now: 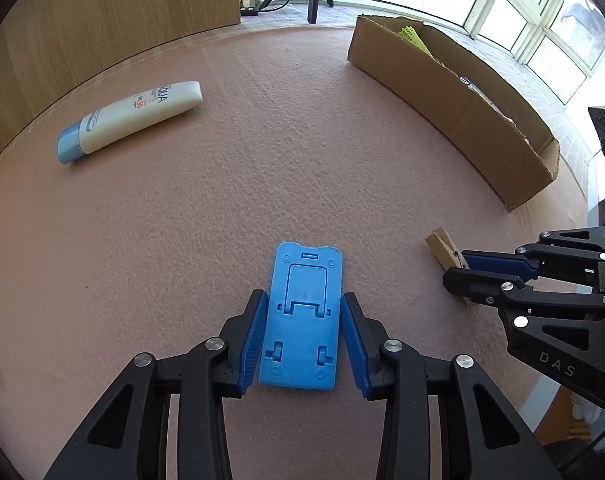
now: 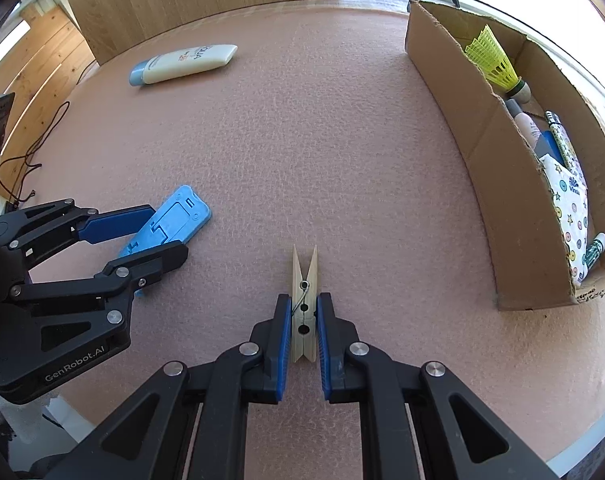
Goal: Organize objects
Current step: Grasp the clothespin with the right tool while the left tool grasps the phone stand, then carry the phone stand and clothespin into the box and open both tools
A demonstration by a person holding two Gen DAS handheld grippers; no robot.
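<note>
Pickup step: my right gripper (image 2: pixel 304 336) clamps the peg (image 2: pixel 305 304); my left gripper (image 1: pixel 302 340) straddles the stand (image 1: pixel 302 316), pads not yet pressing. Next I carry both to the box (image 2: pixel 454 92) at two o'clock.

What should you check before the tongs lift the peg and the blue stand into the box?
1. Right tongs shut on the clothes peg: ok, both pads press its sides.
2. Left tongs around the blue phone stand: ok, one pad on each side.
3. Left tongs gripping the stand: not ok, small gaps show beside the pads.
4. Cardboard box open on top: ok.
5. Room in the box: cannot tell; a shuttlecock and other things already lie inside.
6. Sunscreen tube out of the way: ok, it lies far off on the mat.
</note>
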